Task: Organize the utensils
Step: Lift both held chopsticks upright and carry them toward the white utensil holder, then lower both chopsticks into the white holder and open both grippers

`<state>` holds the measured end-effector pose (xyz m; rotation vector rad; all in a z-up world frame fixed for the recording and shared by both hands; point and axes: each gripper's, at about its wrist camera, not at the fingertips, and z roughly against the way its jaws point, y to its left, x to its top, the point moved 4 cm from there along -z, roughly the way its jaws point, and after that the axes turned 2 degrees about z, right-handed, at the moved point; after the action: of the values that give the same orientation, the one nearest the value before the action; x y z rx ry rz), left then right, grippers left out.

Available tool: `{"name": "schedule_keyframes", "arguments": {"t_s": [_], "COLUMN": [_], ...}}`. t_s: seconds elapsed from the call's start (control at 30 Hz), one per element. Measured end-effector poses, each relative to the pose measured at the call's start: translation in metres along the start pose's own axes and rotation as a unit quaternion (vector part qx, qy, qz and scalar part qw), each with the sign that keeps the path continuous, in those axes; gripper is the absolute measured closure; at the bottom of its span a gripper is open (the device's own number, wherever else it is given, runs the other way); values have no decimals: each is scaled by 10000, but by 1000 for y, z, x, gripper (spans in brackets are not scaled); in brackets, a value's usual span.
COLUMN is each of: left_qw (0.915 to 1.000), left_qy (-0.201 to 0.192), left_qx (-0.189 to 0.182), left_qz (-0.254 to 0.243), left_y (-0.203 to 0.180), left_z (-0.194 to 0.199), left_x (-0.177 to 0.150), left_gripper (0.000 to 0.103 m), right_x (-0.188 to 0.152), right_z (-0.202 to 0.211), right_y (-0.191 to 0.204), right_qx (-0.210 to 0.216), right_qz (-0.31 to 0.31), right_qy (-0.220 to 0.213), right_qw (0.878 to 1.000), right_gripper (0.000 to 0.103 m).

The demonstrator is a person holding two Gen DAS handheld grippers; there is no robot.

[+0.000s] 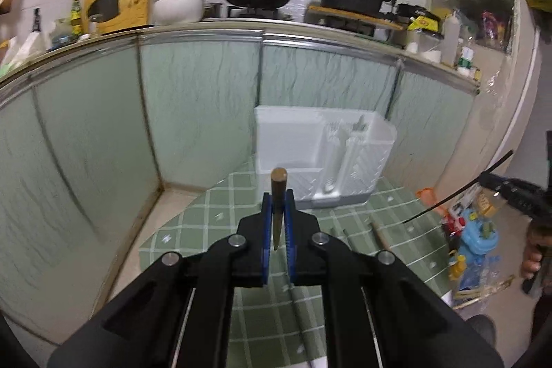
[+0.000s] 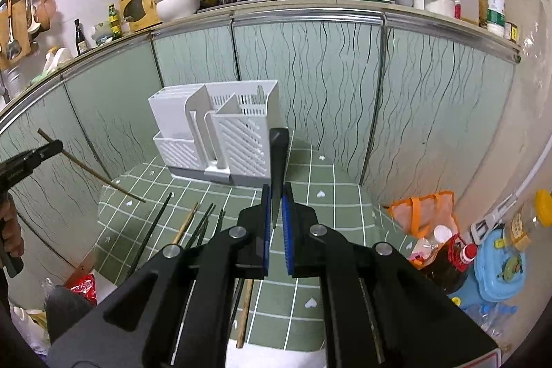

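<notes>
One brown chopstick (image 1: 278,195) is clamped in the left tool (image 1: 278,206), one black chopstick (image 2: 278,161) in the right tool (image 2: 275,206)

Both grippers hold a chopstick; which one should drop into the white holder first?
Right, probably. The right gripper and its dark chopstick look nearer the white holder, facing its slotted compartments.

Both grippers, left gripper (image 1: 278,195) and right gripper (image 2: 276,192), have black arms, blue pads, and round silver screws.
</notes>
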<state>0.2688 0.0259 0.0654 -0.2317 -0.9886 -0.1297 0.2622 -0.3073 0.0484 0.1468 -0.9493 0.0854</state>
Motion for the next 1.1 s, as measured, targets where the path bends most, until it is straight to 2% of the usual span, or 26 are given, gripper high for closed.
{"name": "schedule_keyframes", "arguments": {"t_s": [0.23,0.43,0.67,0.87,1.1], "left_qw": [9987,9965,9946,9949,9955], "left_qy": [-125,-259,-366,-252,-15], "left_qx": [-451,-717,-821,-852,-758], "left_qz": [-177,-348,-513,-481,-568], "left_y": [-45,-84,-117,-123,-122], "left_z": [-9,-10,-24,-46,-90], "left_x": [52,100,143,152,141], "left_gripper": [96,96,96,96,96], "right_x": [49,103,148,160,145], "right_z": [2,9,5,-15,-59], "right_y": [6,11,12,14,17], "right_qx": [226,217,246,307,349], "right_qz": [-33,121,229,329,414], "right_qy": [-147,-336,-476,-430,-147], "right_qw": [9996,9991,9983,9981,9984], "right_gripper": [97,97,97,97,97]}}
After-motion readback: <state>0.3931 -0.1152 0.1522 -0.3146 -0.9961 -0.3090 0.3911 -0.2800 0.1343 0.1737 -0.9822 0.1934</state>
